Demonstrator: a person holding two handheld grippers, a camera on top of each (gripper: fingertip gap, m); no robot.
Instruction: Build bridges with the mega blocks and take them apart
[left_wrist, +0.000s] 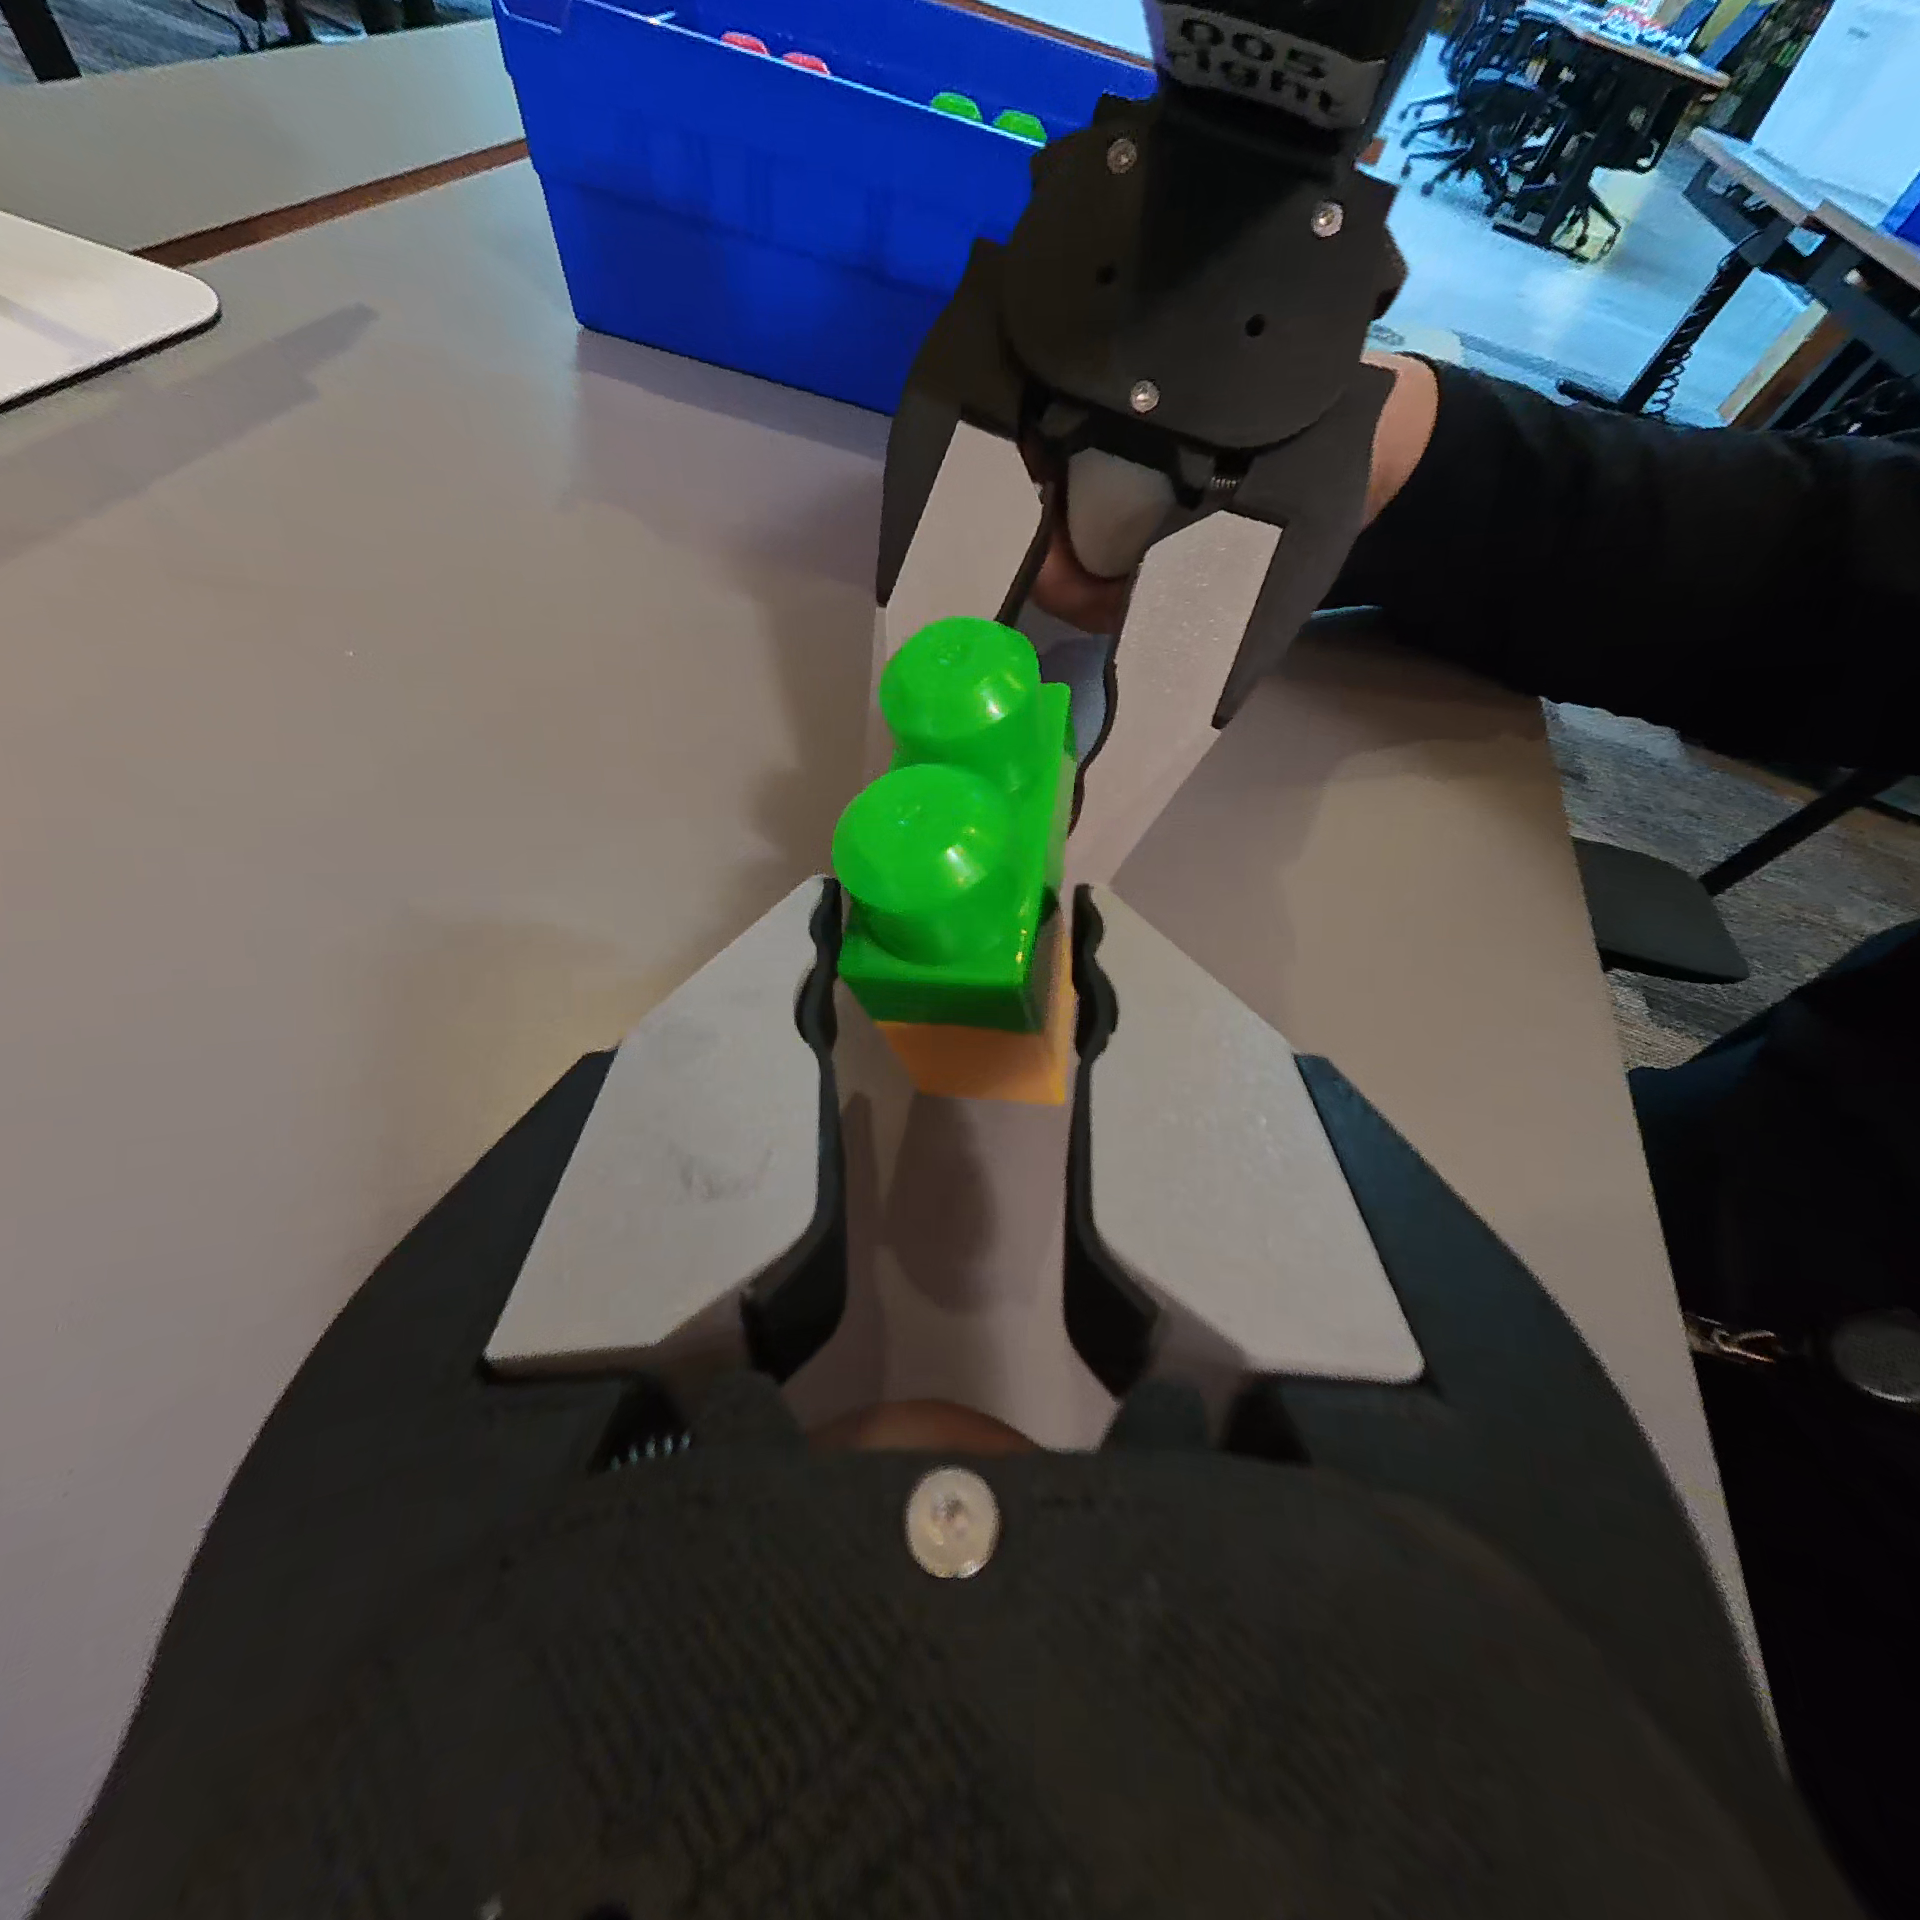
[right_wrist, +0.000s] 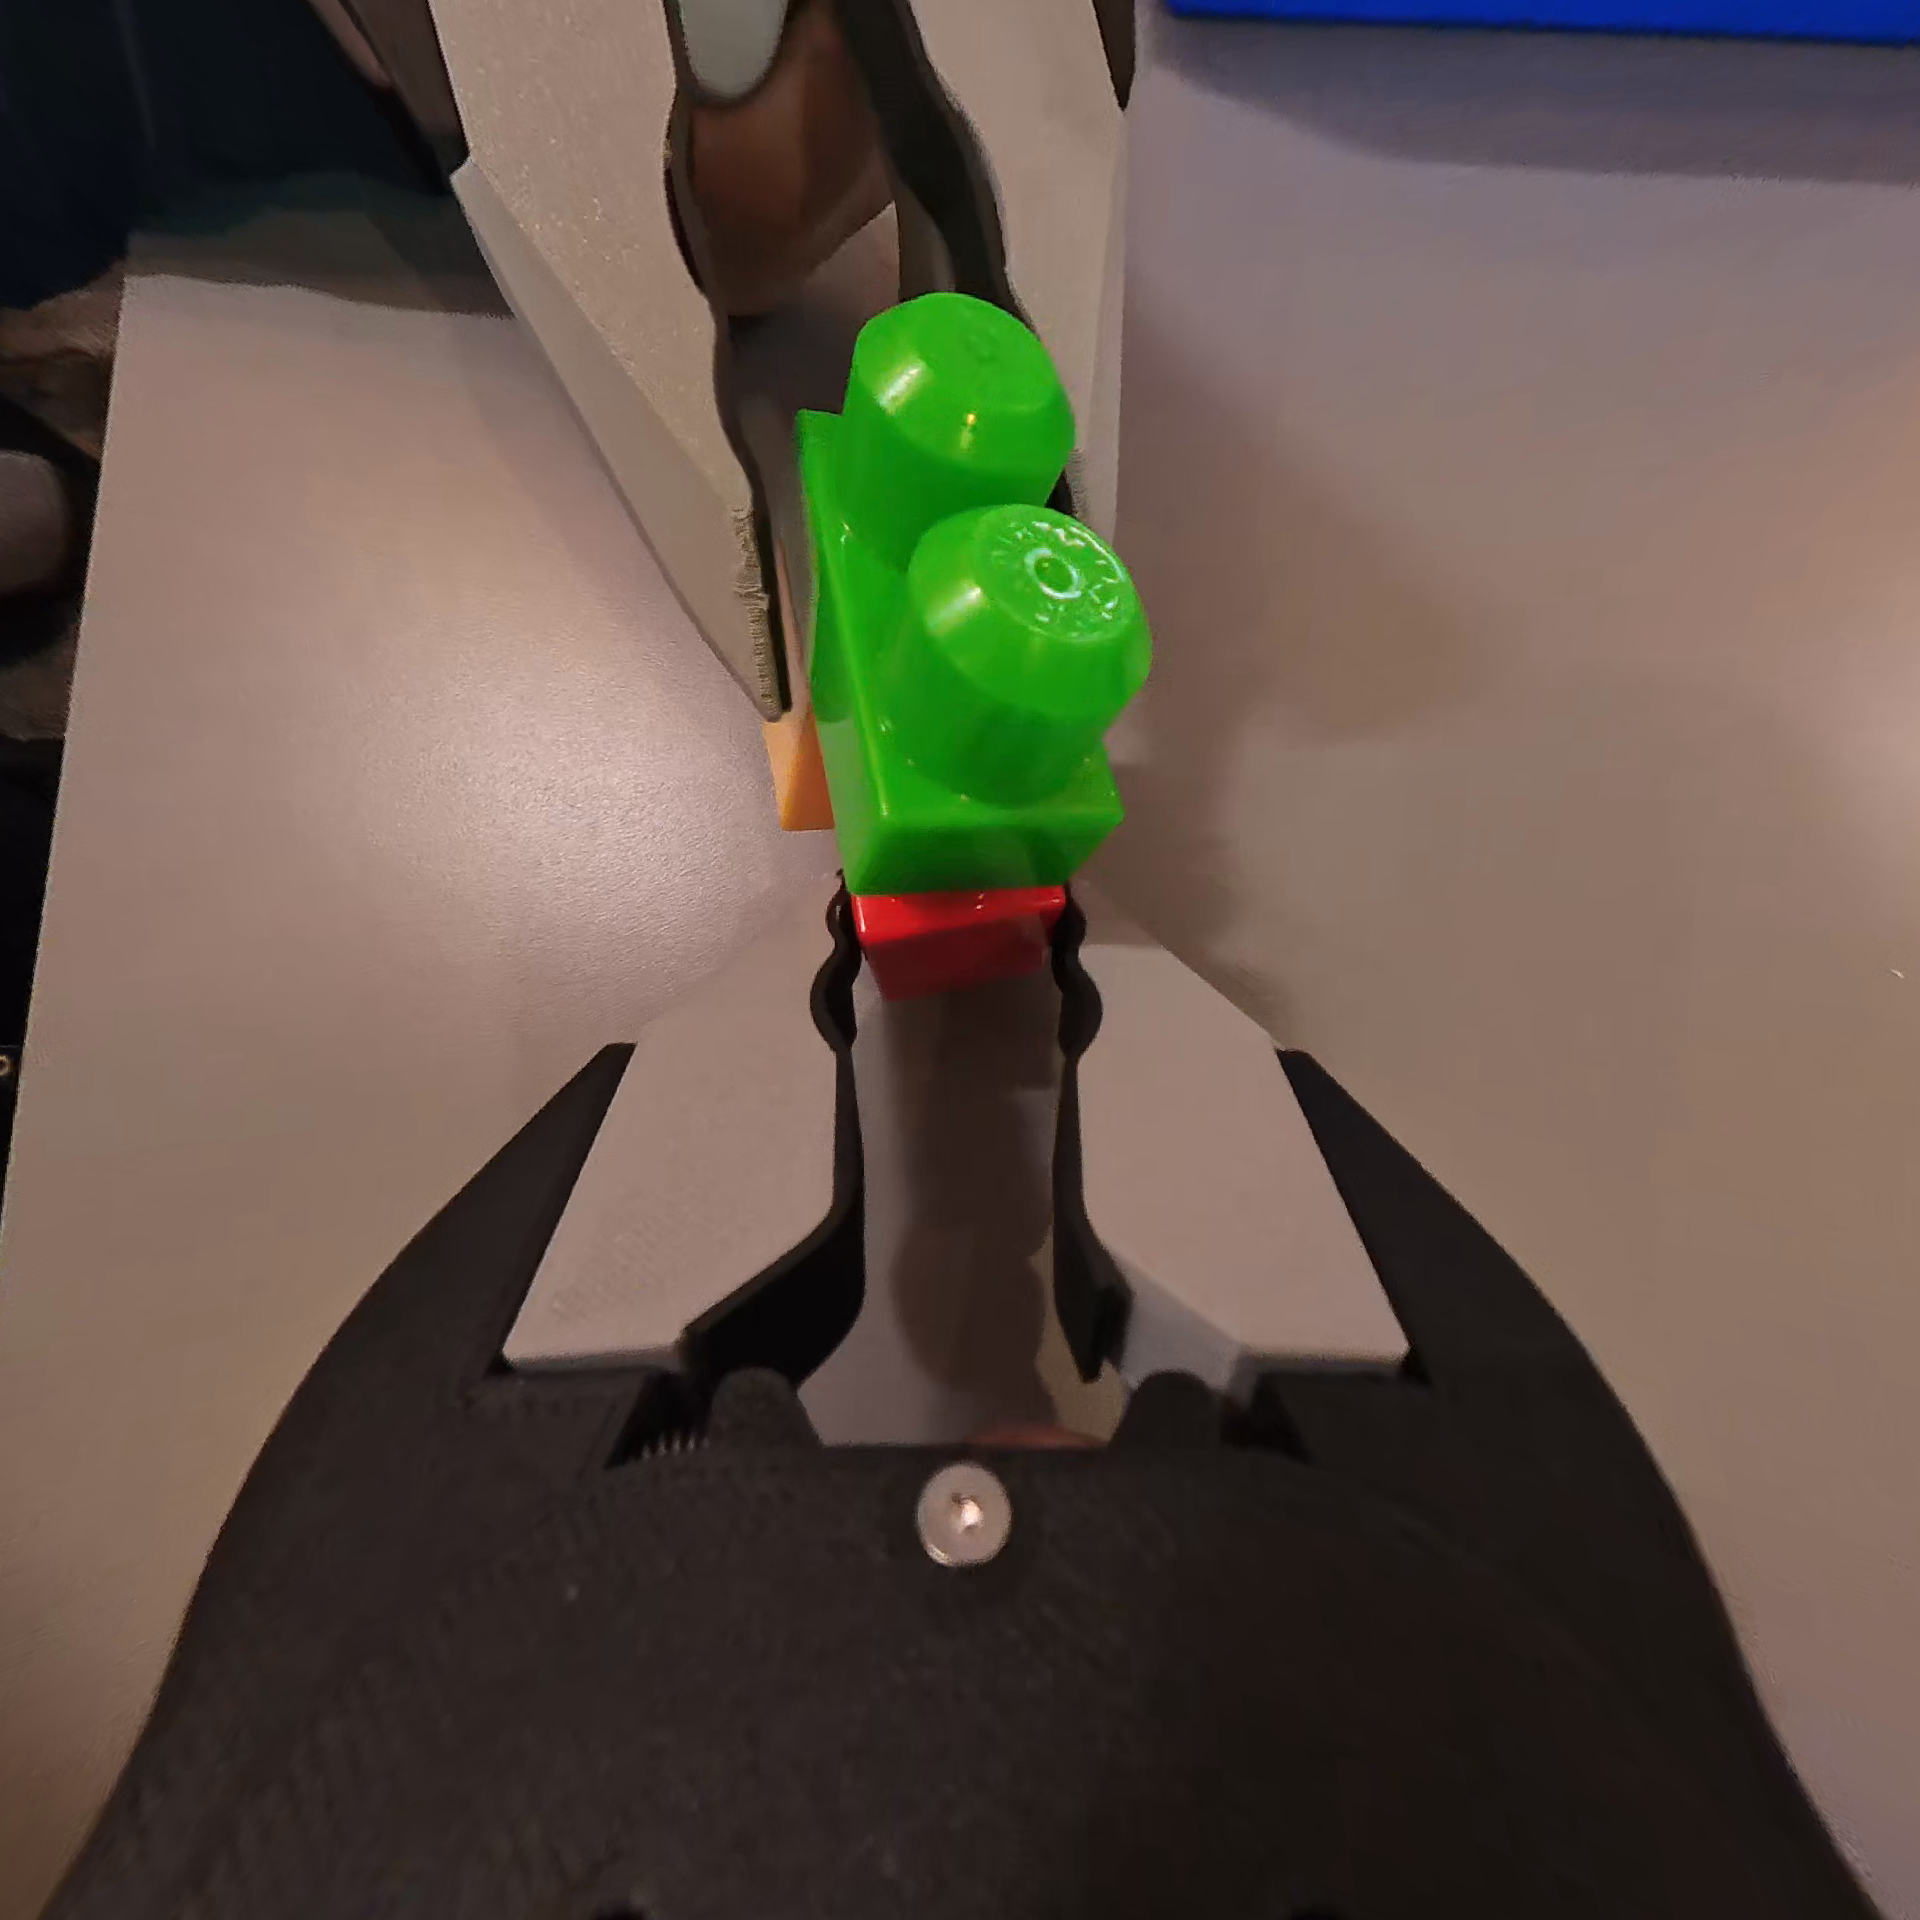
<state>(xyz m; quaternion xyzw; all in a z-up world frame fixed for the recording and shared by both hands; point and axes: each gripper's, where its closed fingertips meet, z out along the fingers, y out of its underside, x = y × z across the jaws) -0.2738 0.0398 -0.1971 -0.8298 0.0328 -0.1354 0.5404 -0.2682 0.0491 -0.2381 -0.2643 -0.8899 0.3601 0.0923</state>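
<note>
A green two-stud block (left_wrist: 951, 821) sits on an orange block (left_wrist: 987, 1055) at one end and a red block (right_wrist: 935, 961) at the other, forming a small bridge. My left gripper (left_wrist: 951, 971) is shut on the orange block under the green one. My right gripper (right_wrist: 954, 920) is shut on the red block from the opposite side. The green block (right_wrist: 935, 665) fills the middle of the right wrist view, with a corner of the orange block (right_wrist: 795, 784) beside the left gripper's fingers (right_wrist: 623, 416). The red block is hidden in the left wrist view.
A blue bin (left_wrist: 779, 239) with red and green blocks stands at the back of the grey table (left_wrist: 364, 727). A white flat object (left_wrist: 83, 301) lies far left. The table edge runs along the right, with a person's dark sleeve (left_wrist: 1621, 540) over it. The tips of one gripper are about 4 centimeters away from the tips of the other.
</note>
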